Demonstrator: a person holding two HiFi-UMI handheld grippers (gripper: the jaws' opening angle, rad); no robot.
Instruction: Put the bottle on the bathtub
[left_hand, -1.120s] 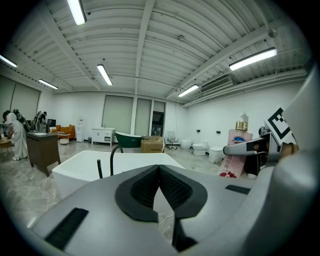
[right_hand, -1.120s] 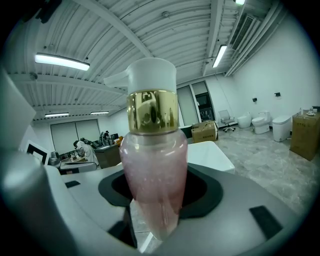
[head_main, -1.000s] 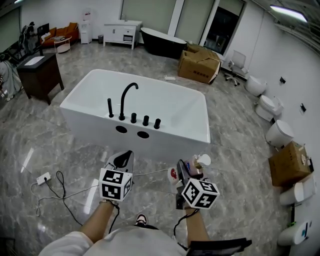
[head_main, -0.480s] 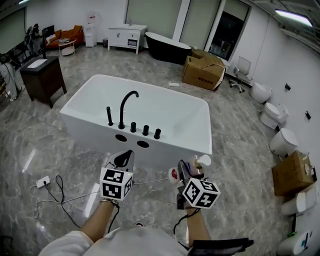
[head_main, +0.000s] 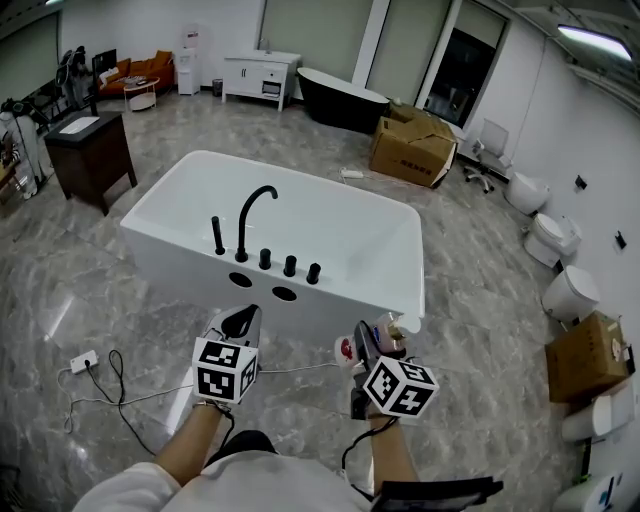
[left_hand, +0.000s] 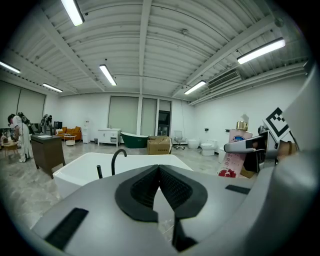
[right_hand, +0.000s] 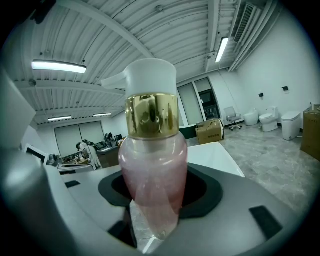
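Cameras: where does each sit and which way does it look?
Head view: on the head, looking down at the bathtub; forearms, left gripper, right gripper show.
Left gripper view: on the left gripper, facing the bathtub; shut jaws show.
Right gripper view: on the right gripper, facing its clamped pump bottle.
All three share the bathtub.

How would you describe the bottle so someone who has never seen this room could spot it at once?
Find the white bathtub in the middle of the marble floor. Just in front of its near right corner, the right gripper is closed on the bottle. It is translucent pink with a gold collar and a white pump head, unlike the black faucet on the tub's deck.
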